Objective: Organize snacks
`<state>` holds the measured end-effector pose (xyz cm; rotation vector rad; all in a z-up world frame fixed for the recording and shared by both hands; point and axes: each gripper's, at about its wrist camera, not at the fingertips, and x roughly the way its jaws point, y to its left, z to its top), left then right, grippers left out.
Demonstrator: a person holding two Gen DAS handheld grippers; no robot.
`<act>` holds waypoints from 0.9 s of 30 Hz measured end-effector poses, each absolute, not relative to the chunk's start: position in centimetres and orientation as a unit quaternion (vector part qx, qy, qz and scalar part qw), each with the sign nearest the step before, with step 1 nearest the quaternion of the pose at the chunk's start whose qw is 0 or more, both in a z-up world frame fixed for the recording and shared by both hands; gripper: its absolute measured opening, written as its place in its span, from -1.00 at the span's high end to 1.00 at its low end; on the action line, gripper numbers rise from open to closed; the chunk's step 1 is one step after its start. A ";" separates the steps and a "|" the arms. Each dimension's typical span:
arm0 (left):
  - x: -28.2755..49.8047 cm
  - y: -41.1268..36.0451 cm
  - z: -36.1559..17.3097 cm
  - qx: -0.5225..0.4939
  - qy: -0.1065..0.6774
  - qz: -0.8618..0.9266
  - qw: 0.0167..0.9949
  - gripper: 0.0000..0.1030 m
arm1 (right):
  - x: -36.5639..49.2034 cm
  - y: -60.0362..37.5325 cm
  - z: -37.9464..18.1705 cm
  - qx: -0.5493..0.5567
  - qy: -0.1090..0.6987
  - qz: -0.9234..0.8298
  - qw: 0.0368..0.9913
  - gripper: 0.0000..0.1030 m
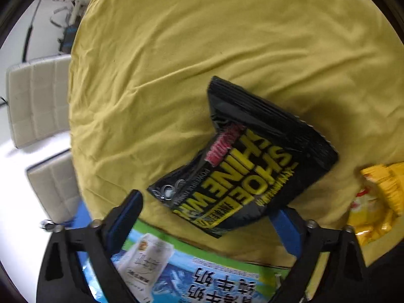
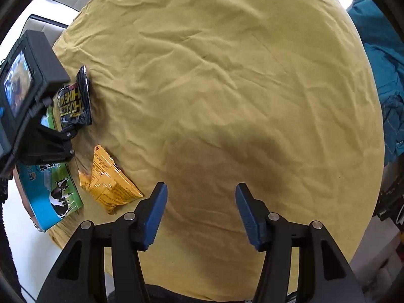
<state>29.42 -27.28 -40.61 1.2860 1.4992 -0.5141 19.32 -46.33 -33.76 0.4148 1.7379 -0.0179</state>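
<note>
Here the left gripper [image 1: 204,217] has its blue pads [image 1: 125,217] set either side of the lower end of a black shoe-shine wipes packet [image 1: 247,161]. The packet's corner covers the right pad, so whether the pads press on it cannot be told; the packet does look lifted at that end. Under the gripper lies a blue-and-green milk carton box [image 1: 202,272], flat at the table's near edge. Off to the right lies a yellow snack packet [image 1: 376,202], apart from the black one.

The right gripper [image 2: 200,212] stands open over bare yellow tablecloth [image 2: 227,75], holding nothing, with the yellow packet just to its left.

The step in hand looks like placing or picking the black packet beside the box. If it is a placing, the next move calls for spreading the pads and lifting clear without dragging the film; the right gripper seems best placed to go for the yellow packet.

The box's near end is cut off by the frame, and its print is partly masked by the fingers. The packet's small lettering is blurred.
</note>
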 end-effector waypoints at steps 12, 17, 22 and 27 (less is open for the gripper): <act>30.8 -23.6 -39.1 0.278 0.767 -0.132 0.563 -0.16 | 18.4 -41.4 -35.5 0.425 0.707 -0.003 0.565 -0.21; 30.2 -22.2 -39.5 0.222 0.789 -0.125 0.560 -0.16 | 17.1 -39.0 -38.3 0.537 0.681 -0.033 0.497 -0.36; 29.6 -21.7 -39.6 0.213 0.789 -0.120 0.564 -0.14 | 16.0 -37.5 -40.7 0.592 0.668 -0.034 0.450 0.00; 27.2 -21.0 -39.5 0.188 0.801 -0.116 0.556 -0.14 | 16.1 -39.1 -39.2 0.530 0.693 -0.030 0.487 0.21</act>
